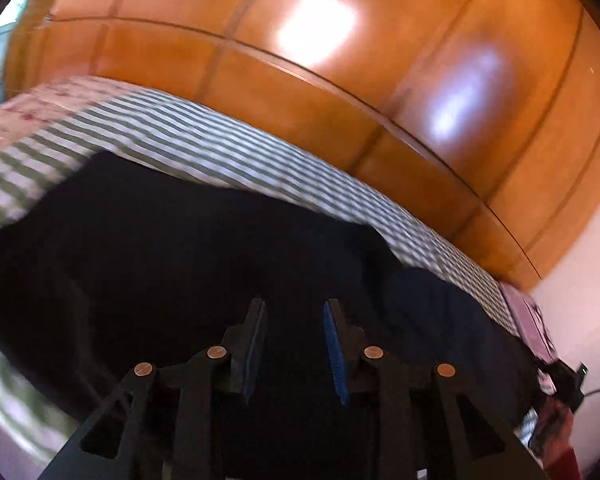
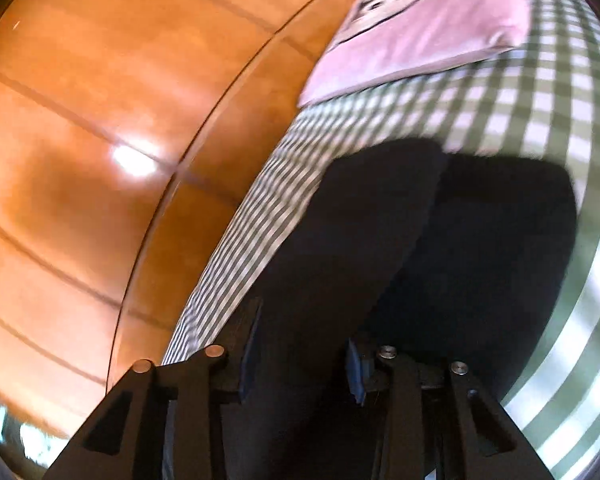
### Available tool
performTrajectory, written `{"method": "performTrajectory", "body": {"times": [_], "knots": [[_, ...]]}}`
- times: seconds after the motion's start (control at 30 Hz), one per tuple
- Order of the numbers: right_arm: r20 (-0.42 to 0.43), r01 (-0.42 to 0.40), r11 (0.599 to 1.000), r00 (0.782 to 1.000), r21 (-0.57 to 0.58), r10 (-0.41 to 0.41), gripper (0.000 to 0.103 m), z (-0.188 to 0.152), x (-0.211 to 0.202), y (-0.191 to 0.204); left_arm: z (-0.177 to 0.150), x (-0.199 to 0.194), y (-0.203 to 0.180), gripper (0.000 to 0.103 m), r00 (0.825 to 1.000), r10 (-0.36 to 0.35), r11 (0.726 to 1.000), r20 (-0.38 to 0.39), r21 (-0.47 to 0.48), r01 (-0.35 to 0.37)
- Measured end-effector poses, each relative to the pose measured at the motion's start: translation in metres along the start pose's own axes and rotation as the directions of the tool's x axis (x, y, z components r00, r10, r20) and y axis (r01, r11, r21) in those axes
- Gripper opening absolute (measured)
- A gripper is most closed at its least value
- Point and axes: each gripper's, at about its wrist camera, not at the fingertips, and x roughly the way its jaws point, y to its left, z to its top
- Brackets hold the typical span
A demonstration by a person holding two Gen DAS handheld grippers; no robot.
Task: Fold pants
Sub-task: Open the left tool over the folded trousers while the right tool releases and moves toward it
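Black pants [image 1: 188, 248] lie spread on a green-and-white checked bed cover [image 1: 220, 148]. My left gripper [image 1: 296, 320] is open just above the dark cloth, its blue-padded fingers [image 1: 334, 344] apart with nothing between them. In the right wrist view the pants [image 2: 440, 248] lie in two layers on the checked cover [image 2: 520, 112]. My right gripper [image 2: 304, 340] is open, with a fold of the black cloth lying between its jaws and hiding part of the right finger.
A glossy orange wooden wardrobe [image 1: 340, 92] runs along the far side of the bed and also shows in the right wrist view [image 2: 100, 120]. A pink printed pillow [image 2: 420, 20] lies beyond the pants. A floral cover [image 1: 40, 100] lies at the far left.
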Motion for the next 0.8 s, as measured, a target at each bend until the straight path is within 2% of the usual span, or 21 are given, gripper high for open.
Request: {"method": "performTrajectory", "body": {"times": [0.03,0.1,0.23,0.33,0.43,0.53,0.57,0.6,0.67,0.7,0.77,0.8], "knots": [[-0.004,0.0,1.0,1.0,0.006,0.0,0.018,0.003,0.0,-0.002,-0.003,0.007,-0.006,0.03,1.0,-0.012,1.0,-0.009,0.005,0.012],[-0.009,0.006,1.0,1.0,0.006,-0.006,0.011,0.007,-0.005,-0.004,-0.01,0.015,-0.016,0.03,0.999,-0.032,0.999,-0.021,0.011,0.032],[0.05,-0.027,0.996,0.998,-0.089,0.031,0.01,0.005,-0.045,0.014,-0.023,0.012,-0.032,0.03,0.997,-0.054,0.996,-0.052,0.07,0.058],[0.072,0.011,0.991,0.997,-0.135,-0.002,0.01,0.003,-0.066,0.015,-0.029,0.008,-0.034,0.03,0.996,-0.054,0.993,-0.066,0.103,0.06],[0.052,0.064,0.992,0.997,-0.107,-0.059,0.01,0.004,-0.065,0.0,-0.028,0.006,-0.031,0.03,0.995,-0.064,0.994,-0.076,0.079,0.07],[0.024,0.133,0.991,0.991,-0.021,-0.133,0.01,0.002,-0.06,-0.03,-0.027,0.007,-0.029,0.03,0.995,-0.065,0.995,-0.079,0.074,0.071],[0.02,0.147,0.989,0.989,0.001,-0.147,0.009,0.004,-0.058,-0.041,-0.027,0.008,-0.029,0.03,0.994,-0.064,0.994,-0.088,0.078,0.071],[0.018,0.126,0.992,0.992,0.031,-0.126,0.006,0.006,-0.052,-0.048,-0.028,0.01,-0.03,0.03,0.993,-0.064,0.994,-0.099,0.084,0.072],[0.019,0.109,0.993,0.994,0.046,-0.11,0.007,0.008,-0.058,-0.047,-0.029,0.013,-0.032,0.03,0.993,-0.055,0.993,-0.107,0.102,0.066],[0.023,0.1,0.994,0.995,0.043,-0.101,0.011,0.009,-0.06,-0.045,-0.029,0.012,-0.033,0.03,0.993,-0.053,0.992,-0.105,0.11,0.065],[0.045,0.065,0.996,0.997,0.062,-0.068,0.021,0.009,-0.066,-0.039,-0.03,0.012,-0.033,0.031,0.992,-0.064,0.991,-0.11,0.108,0.075],[0.055,0.044,0.996,0.997,0.076,-0.048,0.035,0.011,-0.065,-0.036,-0.03,0.013,-0.034,0.031,0.991,-0.07,0.991,-0.112,0.105,0.082]]}}
